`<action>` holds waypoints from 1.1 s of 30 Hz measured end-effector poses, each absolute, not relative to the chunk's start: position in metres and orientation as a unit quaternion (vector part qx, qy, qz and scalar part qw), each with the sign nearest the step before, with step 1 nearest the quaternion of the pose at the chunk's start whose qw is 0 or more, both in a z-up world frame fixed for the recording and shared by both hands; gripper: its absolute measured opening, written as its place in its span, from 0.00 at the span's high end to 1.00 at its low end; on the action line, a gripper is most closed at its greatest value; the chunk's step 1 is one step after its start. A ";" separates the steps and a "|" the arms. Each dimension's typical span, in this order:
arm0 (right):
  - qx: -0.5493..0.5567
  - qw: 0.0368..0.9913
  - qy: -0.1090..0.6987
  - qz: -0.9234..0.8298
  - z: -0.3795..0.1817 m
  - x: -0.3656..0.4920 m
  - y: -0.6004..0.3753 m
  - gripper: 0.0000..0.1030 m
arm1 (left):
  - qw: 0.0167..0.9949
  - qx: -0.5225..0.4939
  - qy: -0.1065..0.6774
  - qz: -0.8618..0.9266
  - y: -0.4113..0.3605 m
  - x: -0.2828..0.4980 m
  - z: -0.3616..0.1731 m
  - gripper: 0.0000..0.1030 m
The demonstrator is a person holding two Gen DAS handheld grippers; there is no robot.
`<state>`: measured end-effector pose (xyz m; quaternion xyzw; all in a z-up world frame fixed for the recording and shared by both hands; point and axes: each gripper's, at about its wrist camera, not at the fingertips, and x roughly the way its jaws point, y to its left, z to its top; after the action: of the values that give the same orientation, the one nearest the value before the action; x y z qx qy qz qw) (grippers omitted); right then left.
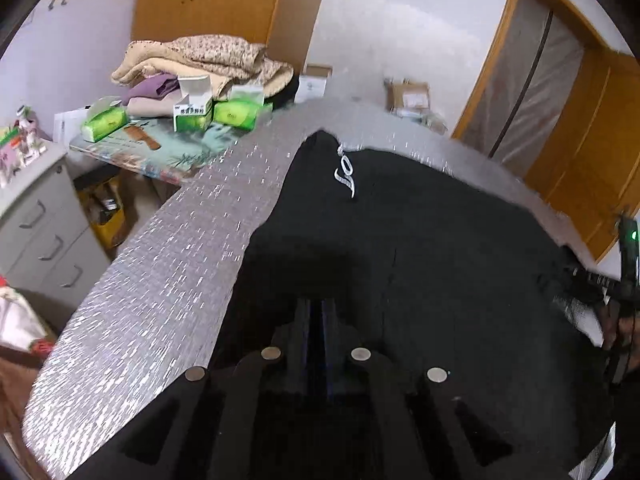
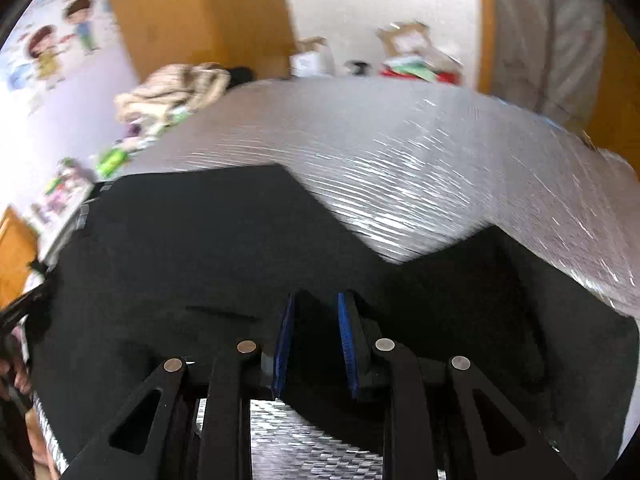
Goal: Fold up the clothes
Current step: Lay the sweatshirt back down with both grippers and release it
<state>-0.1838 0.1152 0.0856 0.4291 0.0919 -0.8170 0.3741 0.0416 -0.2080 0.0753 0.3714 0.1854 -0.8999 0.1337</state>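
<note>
From the left wrist camera, a black fabric garment [image 1: 420, 248] with a small white script logo lies spread on a silver, glittering foil-textured surface [image 1: 160, 272], filling most of the lower frame. The left tool [image 1: 320, 312] points down onto the dark cloth with its two black fingers pressed nearly together; whether any fabric is caught between them cannot be told. Beyond the surface's far left corner, green tissue packs [image 1: 105, 121] and a heap of beige folded blankets [image 1: 208, 62] sit on a side table, with a grey drawer cabinet [image 1: 40, 224] at the left. At the right edge the other tool appears, blurred. From the right wrist camera, which is motion-blurred, the same black garment [image 2: 192, 248] covers the near part of the silver surface [image 2: 400, 152]. The right tool [image 2: 316, 320] has its blue-padded fingers [image 2: 283, 344] held slightly apart, with a fold of the black cloth pinched between them.
</note>
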 end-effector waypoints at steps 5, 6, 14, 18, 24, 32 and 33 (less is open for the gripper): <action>0.424 0.371 0.080 -0.822 0.096 -0.176 0.124 0.77 | 0.110 0.340 0.166 -0.919 -0.173 0.053 0.098 0.95; 0.423 0.382 0.080 -0.818 0.098 -0.168 0.123 0.77 | 0.102 0.341 0.162 -0.920 -0.163 0.052 0.097 0.95; 0.420 0.419 0.093 -0.800 0.097 -0.116 0.142 0.77 | 0.096 0.383 0.149 -0.907 -0.145 0.051 0.058 0.95; 0.422 0.419 0.097 -0.798 0.090 -0.096 0.160 0.77 | 0.106 0.377 0.164 -0.905 -0.156 0.068 0.059 0.95; 0.424 0.419 0.105 -0.796 0.081 -0.066 0.187 0.77 | 0.123 0.358 0.188 -0.906 -0.165 0.099 0.064 0.95; 0.427 0.369 0.061 -0.823 0.069 -0.063 0.242 0.71 | 0.131 0.350 0.175 -0.911 -0.152 0.105 0.062 0.95; 0.427 0.366 0.051 -0.826 0.068 -0.064 0.248 0.71 | 0.127 0.353 0.163 -0.912 -0.150 0.102 0.058 0.95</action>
<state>-0.0637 0.2477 0.0683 0.4268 0.0509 -0.8255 0.3658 0.1018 -0.1502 0.0577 0.3534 0.1630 -0.9123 0.1272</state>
